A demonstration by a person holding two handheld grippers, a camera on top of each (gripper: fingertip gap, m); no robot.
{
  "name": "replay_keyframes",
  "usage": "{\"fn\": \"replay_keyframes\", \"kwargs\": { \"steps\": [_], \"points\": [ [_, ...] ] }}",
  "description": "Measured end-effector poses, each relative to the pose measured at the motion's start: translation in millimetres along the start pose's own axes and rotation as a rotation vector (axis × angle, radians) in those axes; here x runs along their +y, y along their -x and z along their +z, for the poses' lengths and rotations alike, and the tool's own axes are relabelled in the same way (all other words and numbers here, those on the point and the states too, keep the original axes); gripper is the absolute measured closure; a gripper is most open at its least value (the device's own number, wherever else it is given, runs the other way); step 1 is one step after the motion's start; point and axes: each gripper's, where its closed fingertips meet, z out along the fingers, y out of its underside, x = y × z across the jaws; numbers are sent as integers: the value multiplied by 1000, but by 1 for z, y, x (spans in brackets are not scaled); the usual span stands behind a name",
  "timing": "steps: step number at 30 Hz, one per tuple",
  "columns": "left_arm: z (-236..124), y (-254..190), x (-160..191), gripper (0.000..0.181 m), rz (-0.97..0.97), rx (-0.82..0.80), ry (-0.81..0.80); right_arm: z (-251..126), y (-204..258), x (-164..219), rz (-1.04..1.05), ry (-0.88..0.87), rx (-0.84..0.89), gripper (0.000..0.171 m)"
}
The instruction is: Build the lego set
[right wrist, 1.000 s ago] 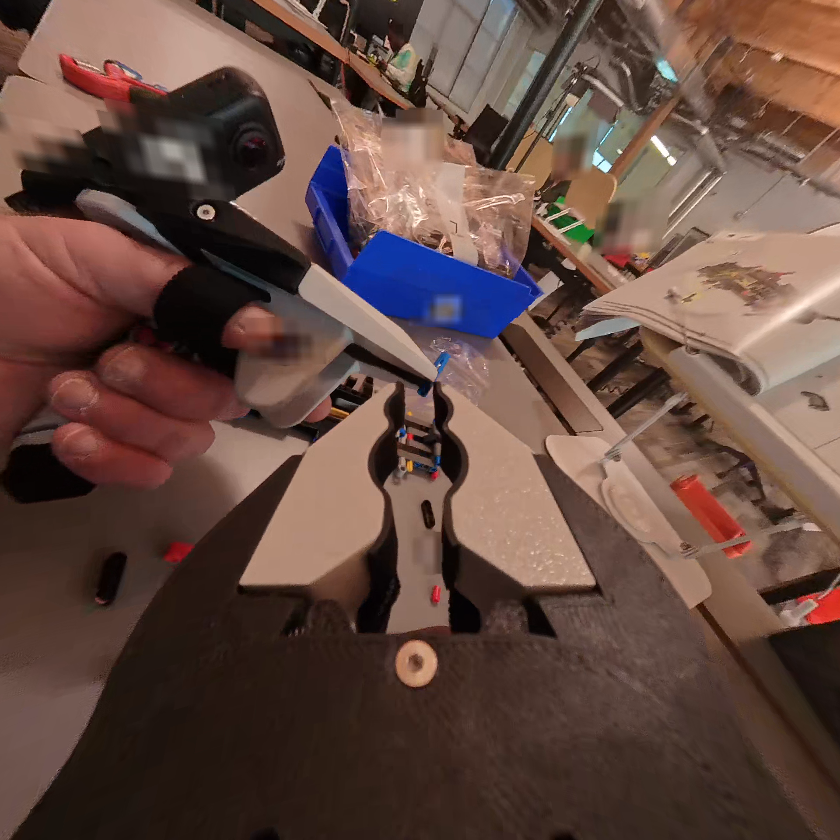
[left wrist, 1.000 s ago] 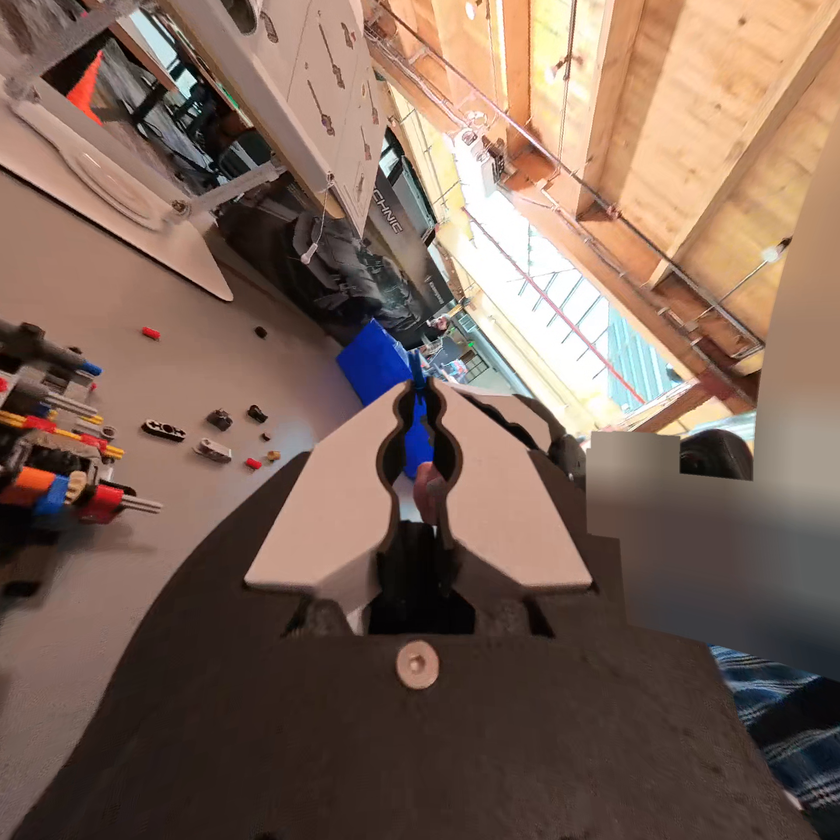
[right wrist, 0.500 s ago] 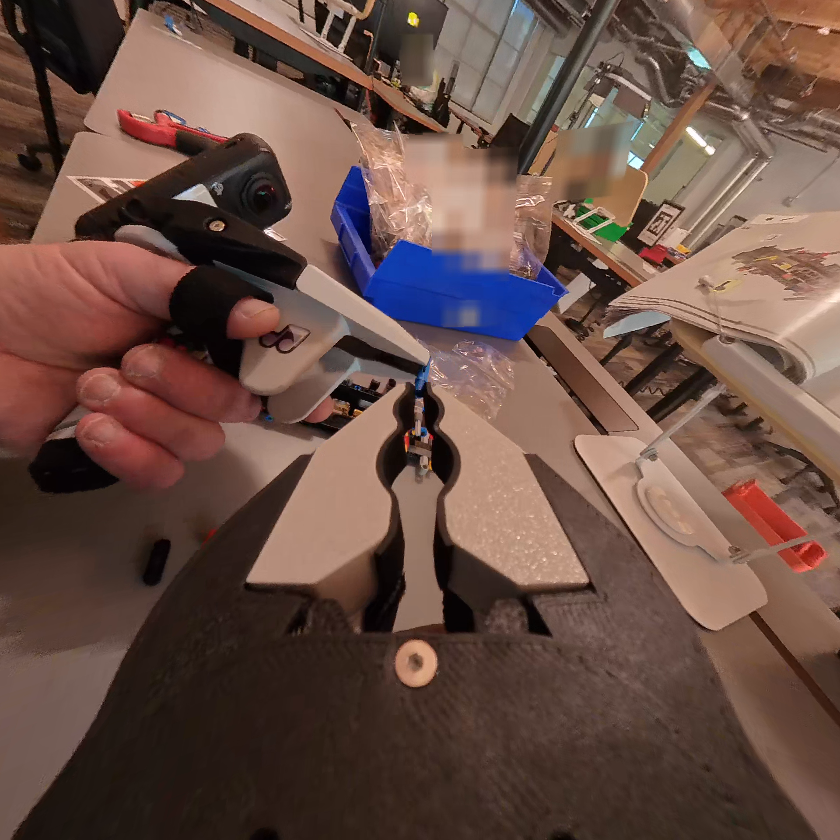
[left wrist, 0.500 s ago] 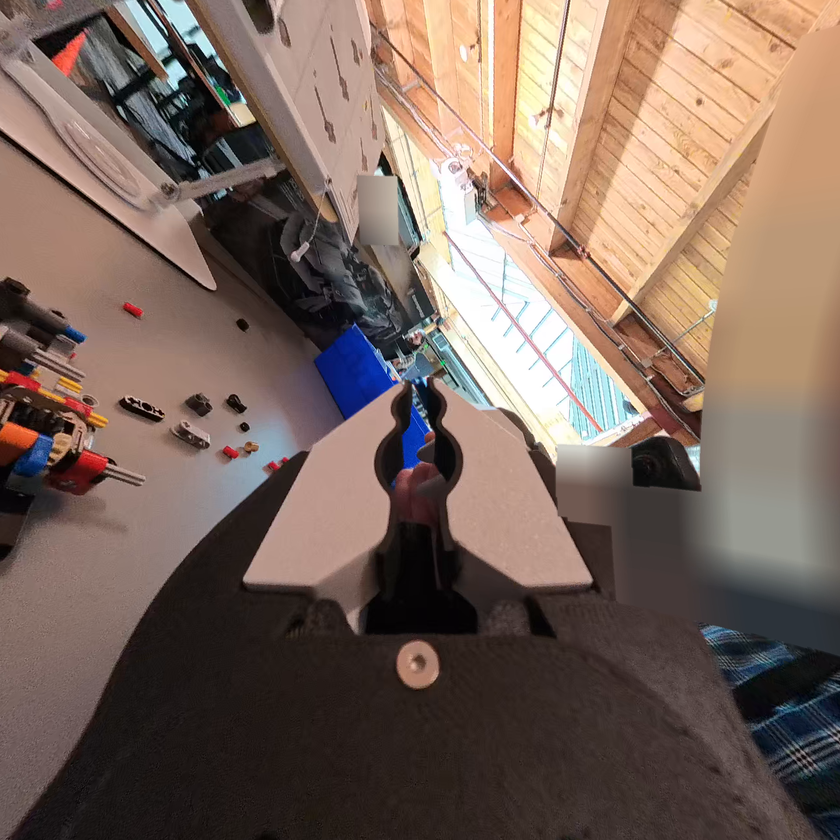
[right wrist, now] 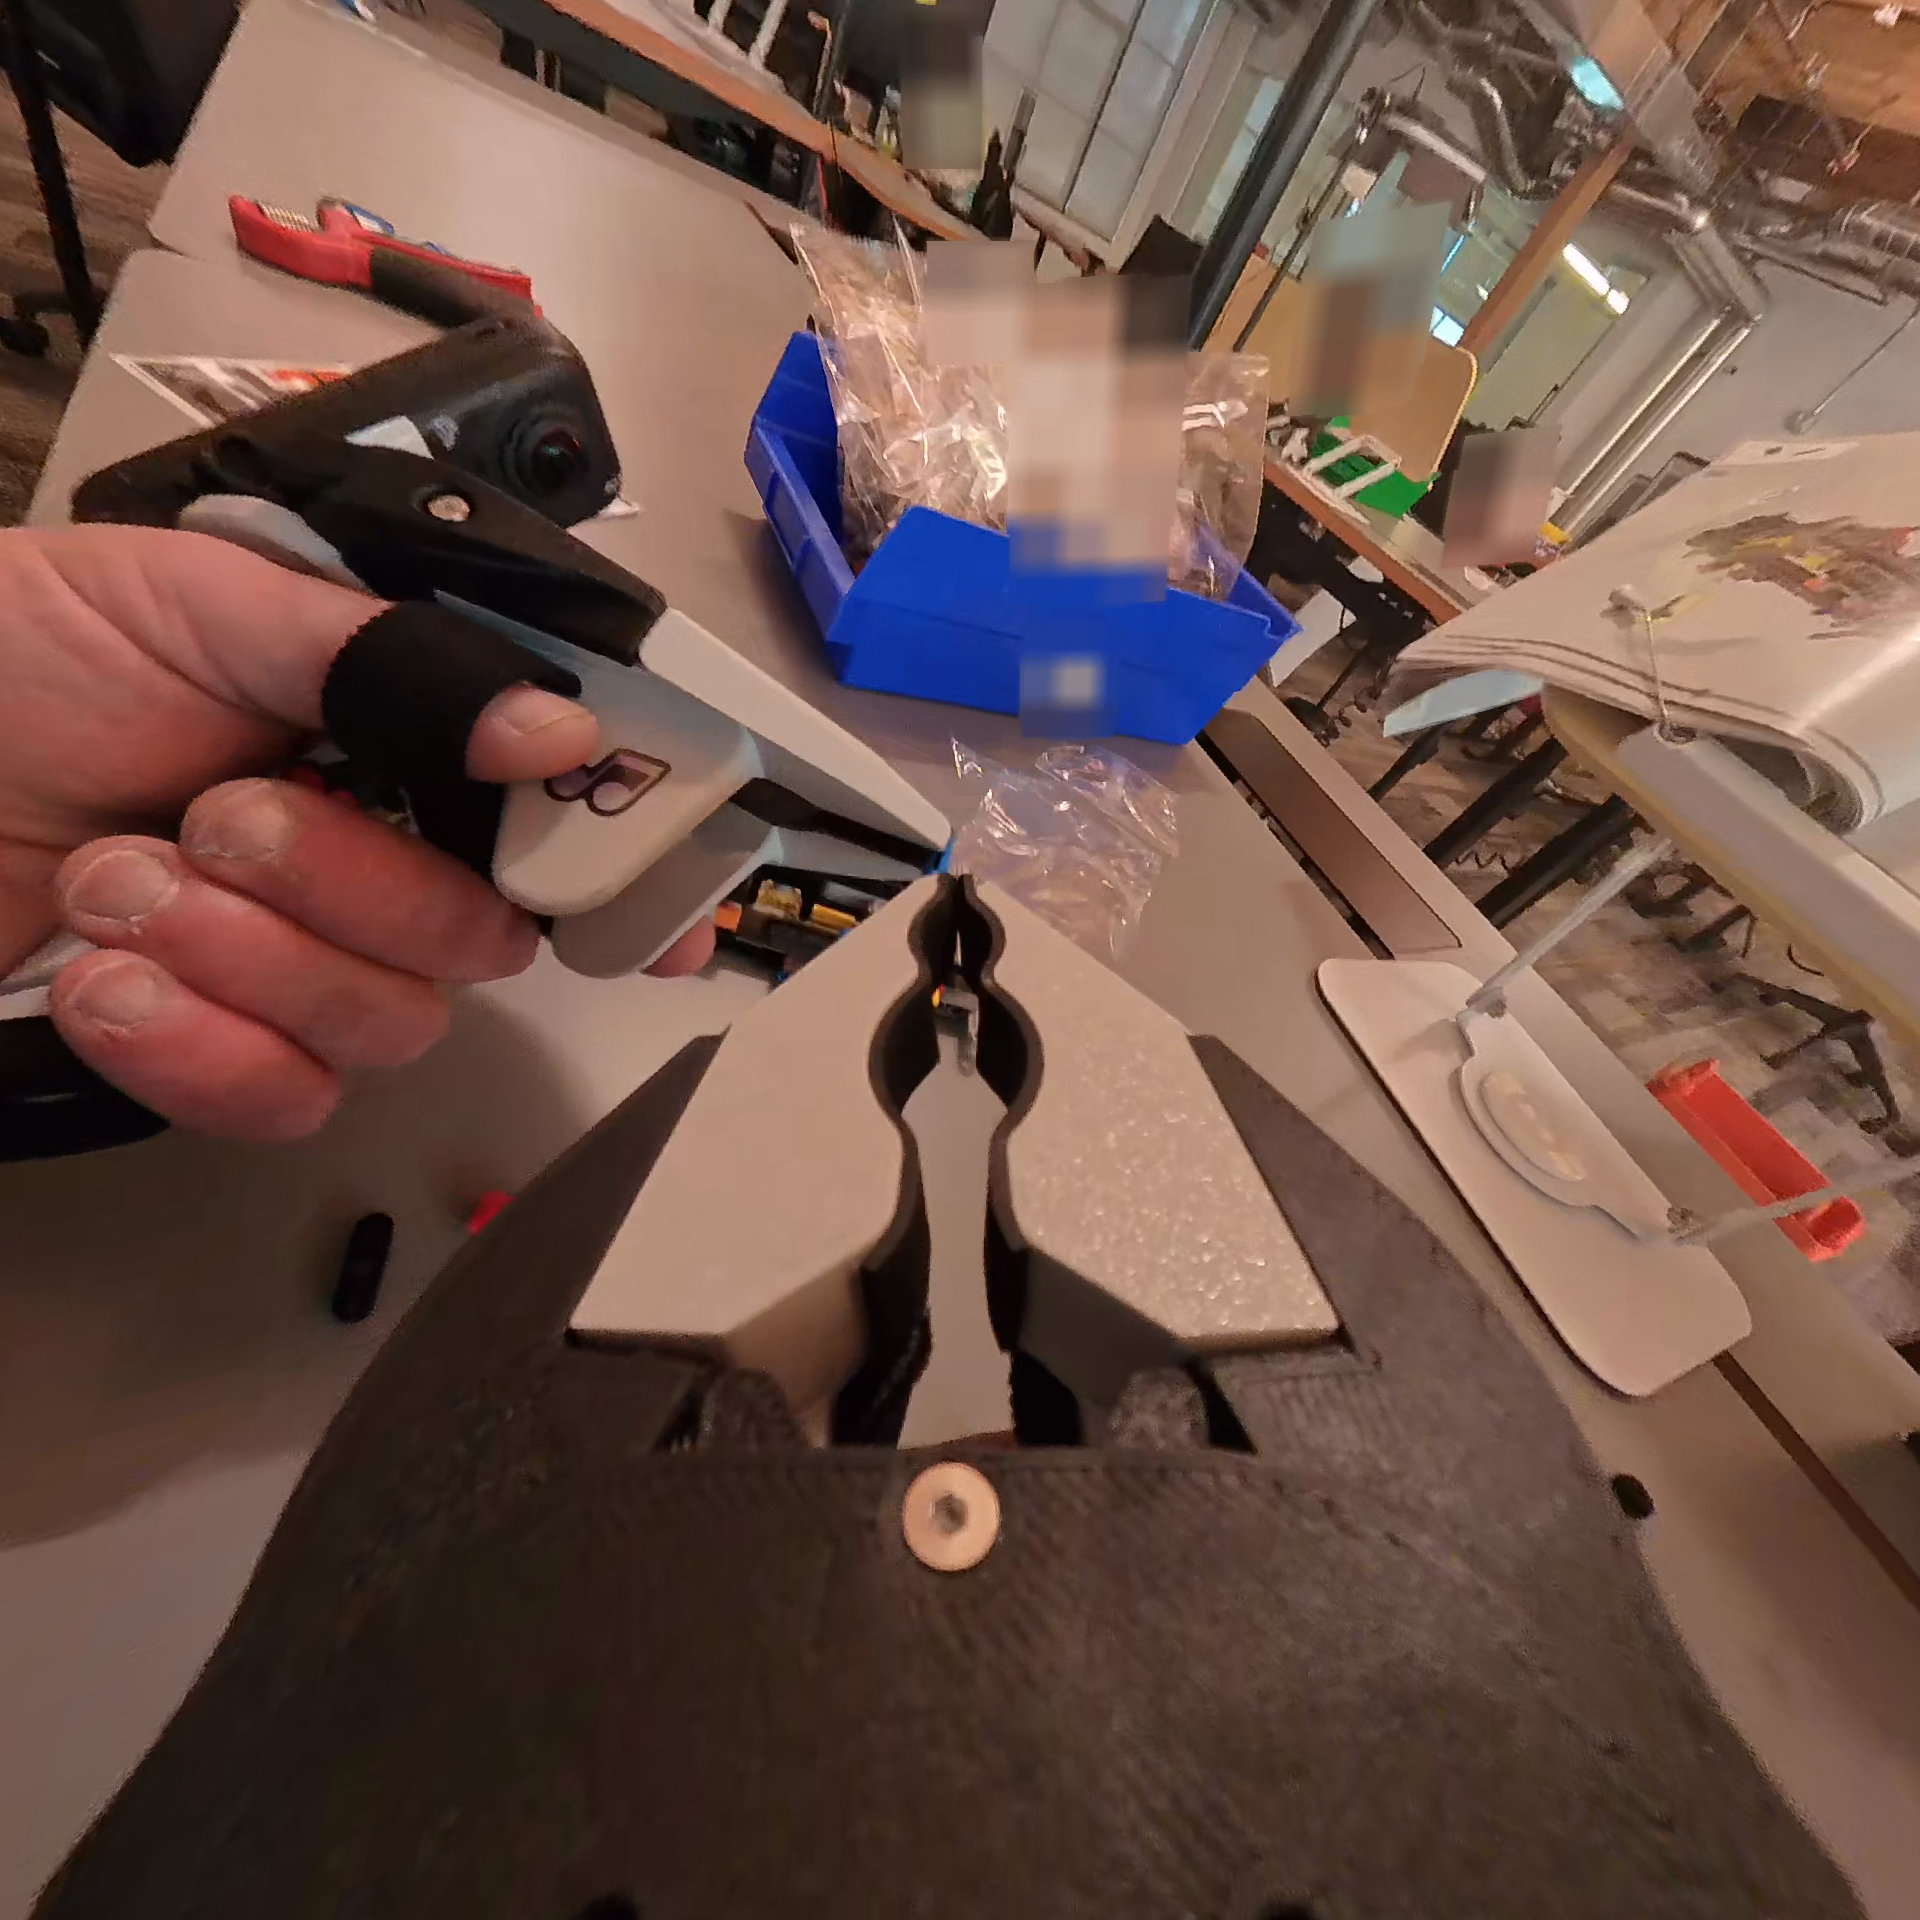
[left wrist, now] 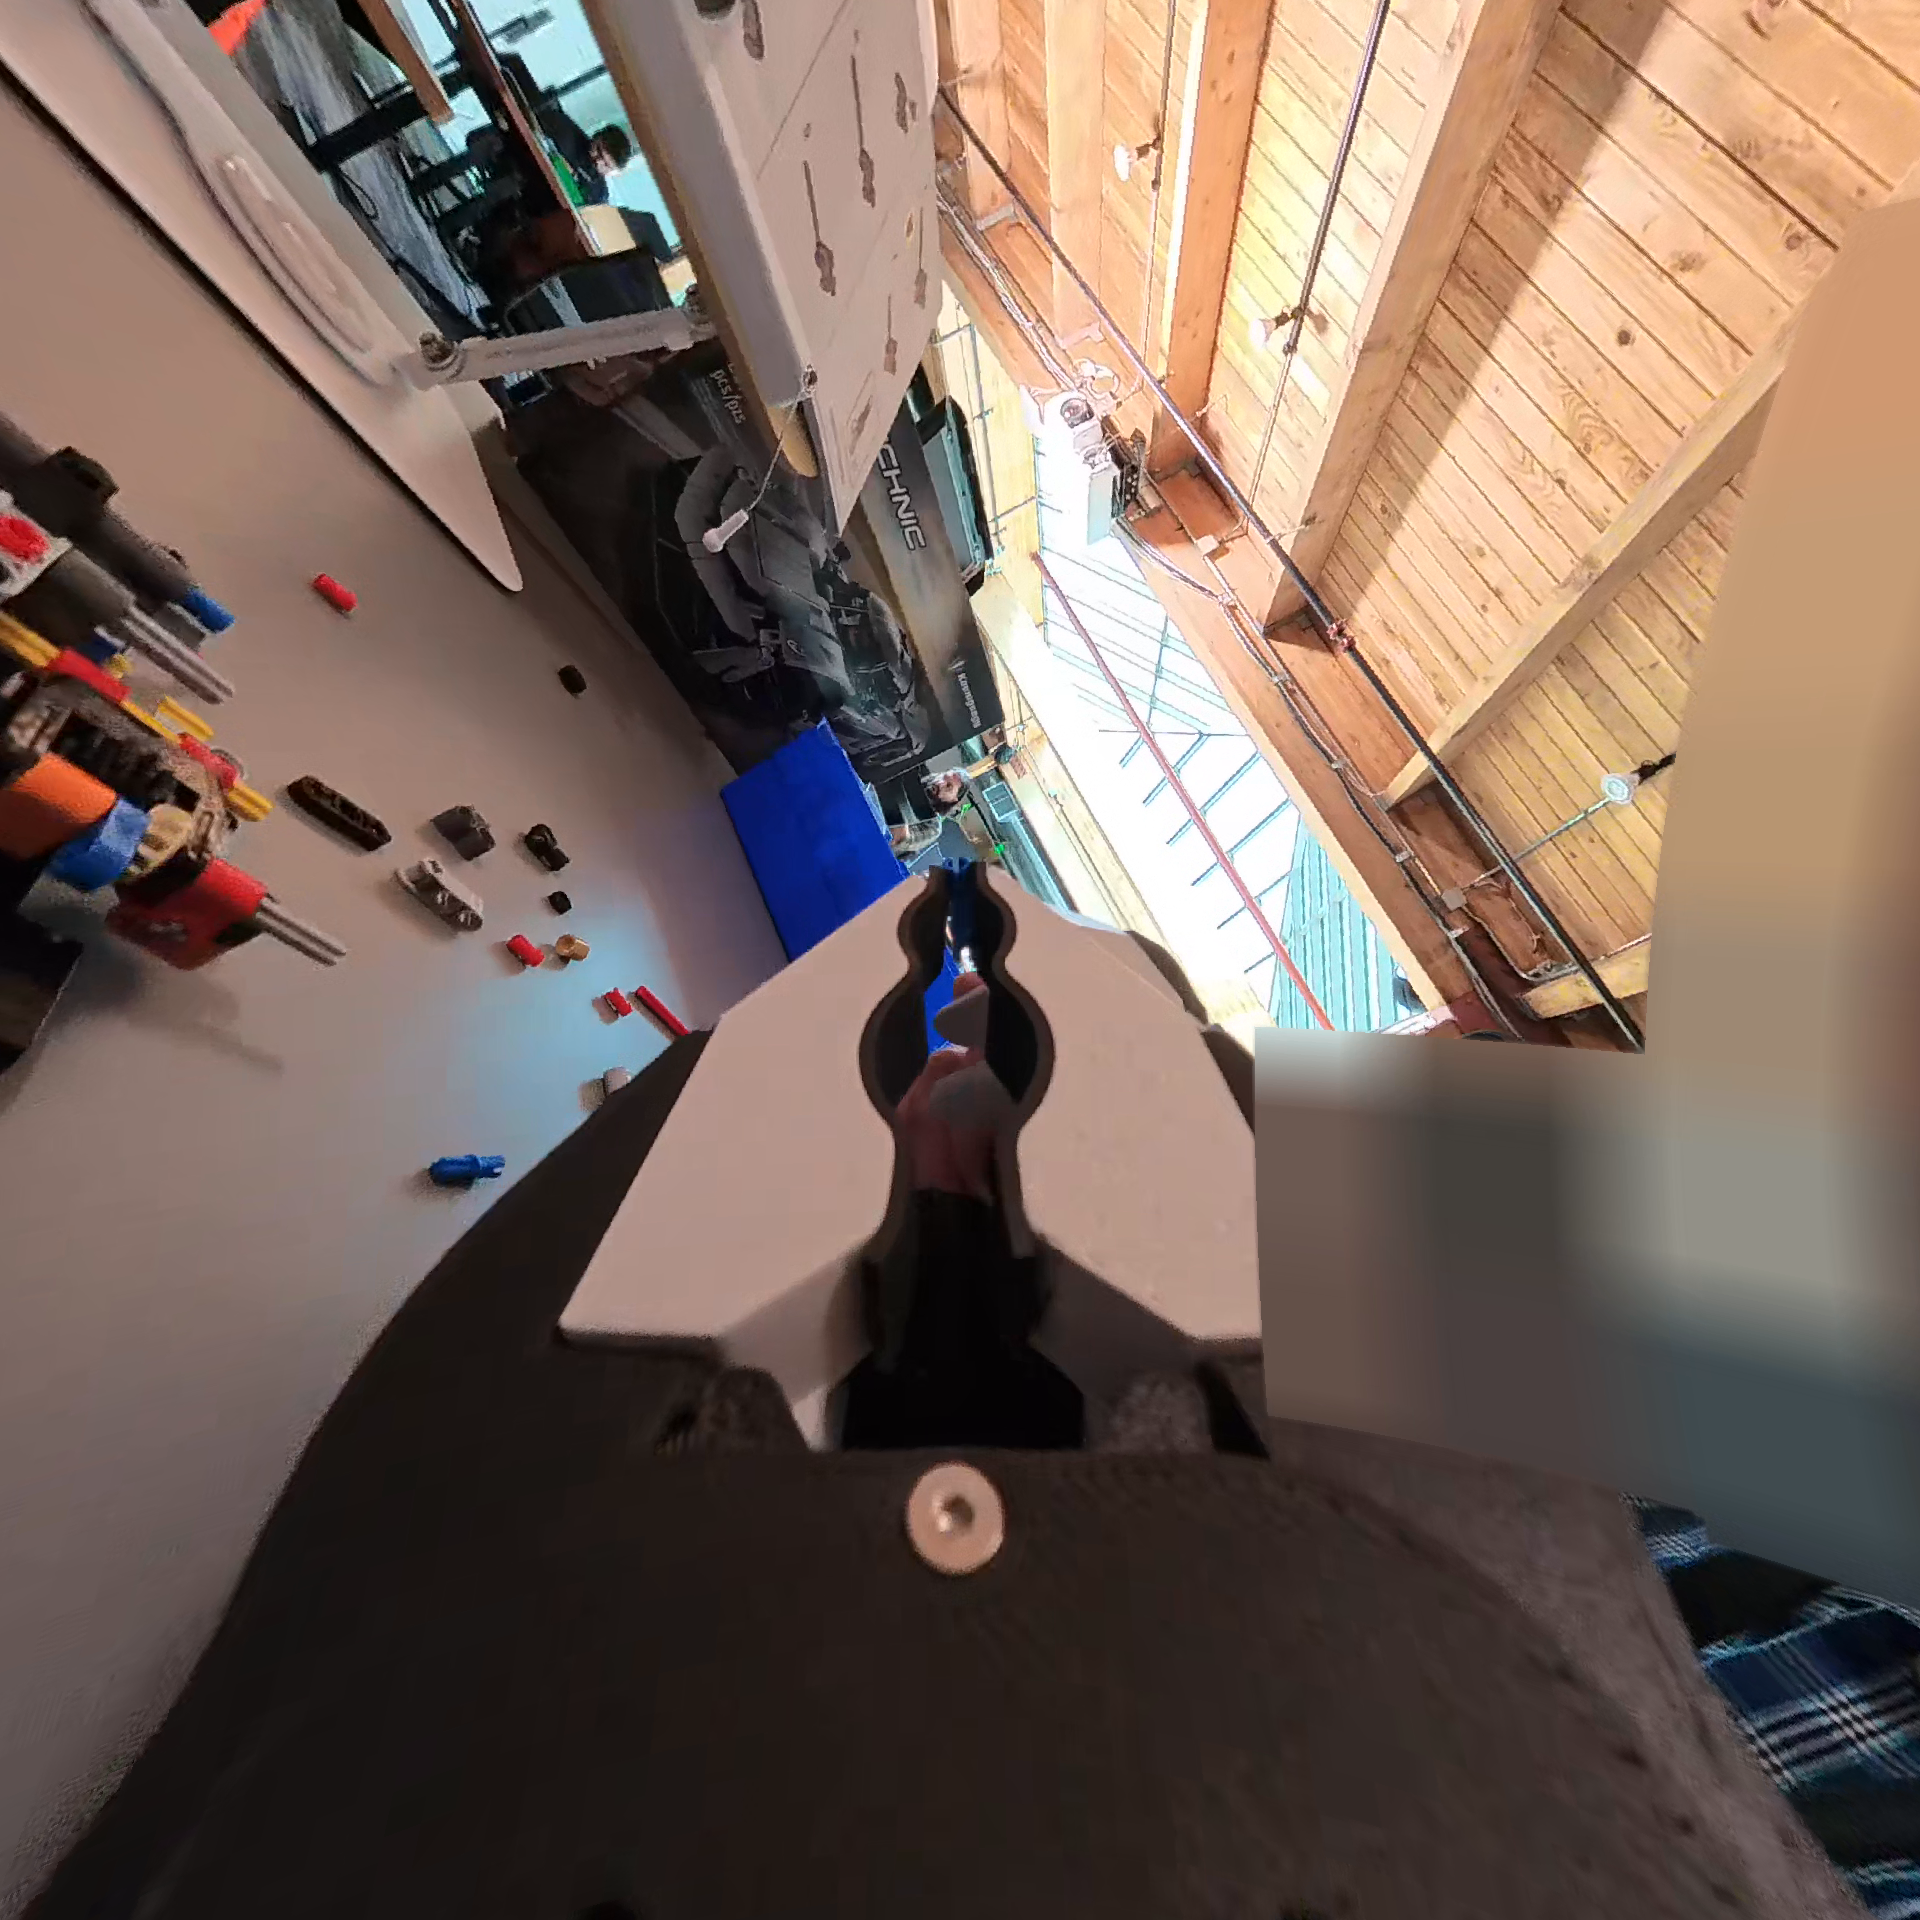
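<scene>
both grippers meet mid-air: left gripper (right wrist: 940, 847) stays clamped on the blue pin (left wrist: 963, 906), right gripper (right wrist: 958, 904) has pinched together at its 12 o'clock, likely a handover.

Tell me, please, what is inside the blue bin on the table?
The blue bin holds crumpled clear plastic bags that rise above its rim. What the bags contain and the bin's floor cannot be seen: the front wall and a blurred patch cover them.
</scene>
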Motion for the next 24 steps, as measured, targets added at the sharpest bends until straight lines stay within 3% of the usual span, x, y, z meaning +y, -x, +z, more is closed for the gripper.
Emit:
{"fn": "replay_keyframes", "kwargs": {
  "steps": [13,17,24],
  "points": [
    [-13,5,-4,178,22,-36,-14,1,11,4,88,-10,-87,171],
    [-12,4,-5,179,-8,-24,-33,4,19,5,28,16,-83,155],
    [-13,5,2,178,-34,-21,-17,10,17,11,3,73,-41,170]
  ]
}}
